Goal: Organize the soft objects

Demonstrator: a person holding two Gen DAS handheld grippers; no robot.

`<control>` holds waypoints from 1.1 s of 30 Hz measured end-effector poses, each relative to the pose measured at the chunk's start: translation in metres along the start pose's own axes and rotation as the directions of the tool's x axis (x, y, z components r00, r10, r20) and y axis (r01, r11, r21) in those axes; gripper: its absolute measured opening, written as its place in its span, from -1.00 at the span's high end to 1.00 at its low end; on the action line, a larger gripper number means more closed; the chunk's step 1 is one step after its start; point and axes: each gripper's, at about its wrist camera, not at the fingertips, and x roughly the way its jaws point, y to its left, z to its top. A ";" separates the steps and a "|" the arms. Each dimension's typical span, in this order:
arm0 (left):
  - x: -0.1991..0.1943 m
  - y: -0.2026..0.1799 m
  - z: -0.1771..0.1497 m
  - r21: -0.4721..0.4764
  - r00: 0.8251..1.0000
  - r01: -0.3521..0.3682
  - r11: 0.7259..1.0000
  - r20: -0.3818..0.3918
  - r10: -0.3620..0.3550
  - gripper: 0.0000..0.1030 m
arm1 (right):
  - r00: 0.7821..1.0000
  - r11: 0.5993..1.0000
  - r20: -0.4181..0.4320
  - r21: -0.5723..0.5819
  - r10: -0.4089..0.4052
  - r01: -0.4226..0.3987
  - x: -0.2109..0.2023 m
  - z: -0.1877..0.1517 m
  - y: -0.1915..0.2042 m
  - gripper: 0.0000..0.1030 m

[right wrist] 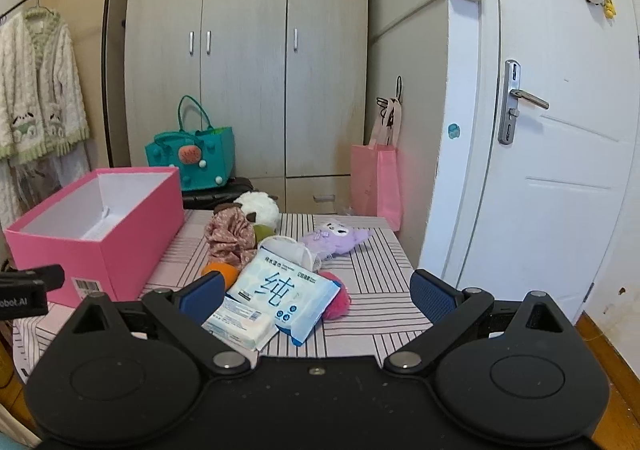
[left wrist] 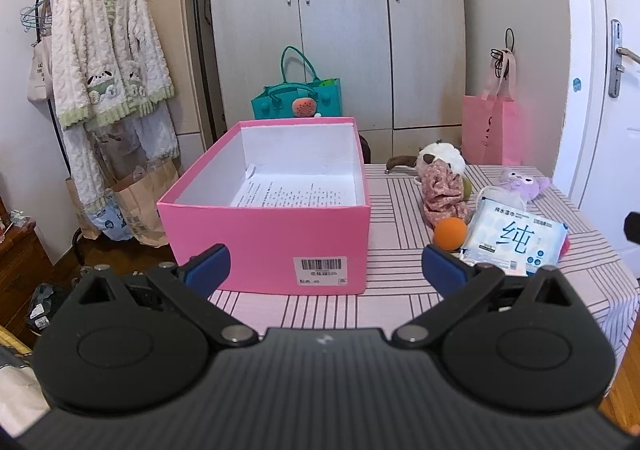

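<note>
A heap of soft things lies on the striped worktop [right wrist: 372,290] to the right of an open pink shoebox [left wrist: 276,234]: a white plush animal [right wrist: 260,206] wrapped in floral cloth [right wrist: 230,236], a purple plush toy [right wrist: 336,238], an orange ball [left wrist: 451,233], and a pack of wet wipes [right wrist: 280,290] resting on a smaller tissue pack [right wrist: 240,320]. A magenta fuzzy item [right wrist: 338,298], partly hidden under the wipes, may be a pompom. Printed paper [left wrist: 296,192] lines the floor of the box.

The left gripper [left wrist: 326,264] hangs before the near wall of the box, its blue-padded fingers [left wrist: 210,264] spread wide and holding nothing. The right gripper [right wrist: 318,292] hovers at the near edge of the heap, fingers [right wrist: 434,296] likewise wide apart and empty, the wipes between them.

Behind stand a grey wardrobe [left wrist: 340,30], a teal tote [left wrist: 298,102], a pink bag [right wrist: 376,182] and a white door [right wrist: 560,130]; a fleece robe [left wrist: 108,46] hangs at left.
</note>
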 end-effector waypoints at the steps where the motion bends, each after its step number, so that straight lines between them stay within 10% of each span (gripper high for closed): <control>1: 0.000 0.000 0.000 -0.001 1.000 0.002 1.000 0.000 -0.002 -1.00 | 1.000 1.000 -0.001 -0.001 0.003 -0.003 0.000 0.000 0.001 -0.95; 33: 0.006 0.004 -0.009 0.014 0.999 0.009 1.000 -0.033 -0.008 -1.00 | 0.995 0.999 -0.093 0.013 0.032 -0.031 0.002 -0.001 0.011 -0.96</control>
